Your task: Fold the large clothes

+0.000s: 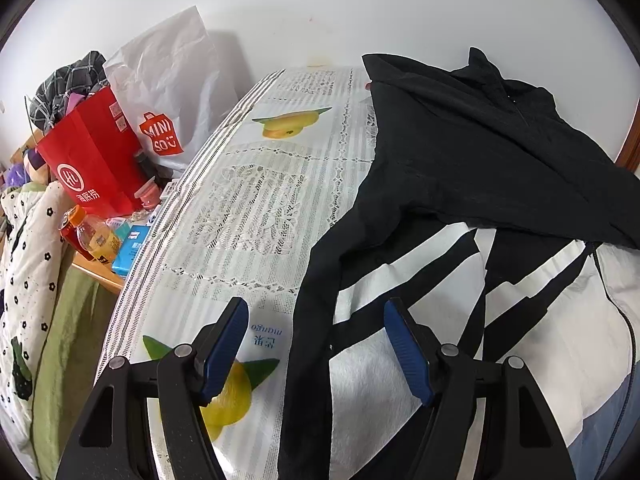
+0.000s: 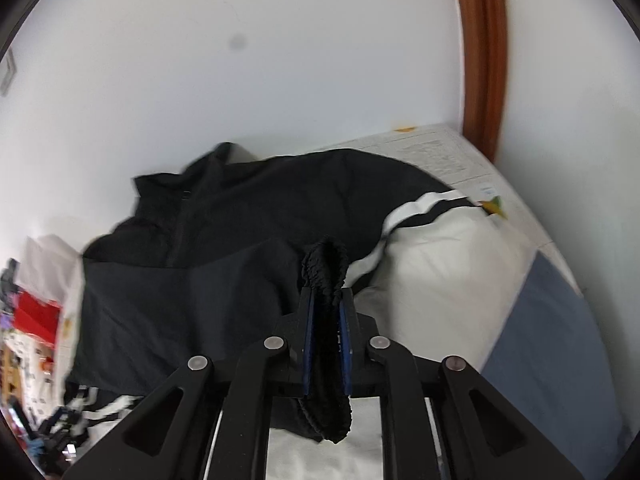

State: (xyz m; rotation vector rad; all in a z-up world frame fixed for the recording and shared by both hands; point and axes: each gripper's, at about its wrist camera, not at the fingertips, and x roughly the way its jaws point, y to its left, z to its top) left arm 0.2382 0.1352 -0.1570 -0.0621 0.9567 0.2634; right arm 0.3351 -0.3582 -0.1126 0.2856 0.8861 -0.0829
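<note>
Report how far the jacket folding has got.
Done: the jacket lies on the table, one sleeve laid in over the body. In hand: the right gripper pinches the ribbed black cuff; the left gripper is open, holding nothing. Left: laying that sleeve down and folding the body.

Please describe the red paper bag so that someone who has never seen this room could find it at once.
Look left of the table with the mango-print tablecloth, where clutter crowds a lower wooden surface. The red paper bag stands there, in front of a white Miniso plastic bag. It alone is solid red, with a white circular logo, and dark checked cloth sticks out of its top.
</note>
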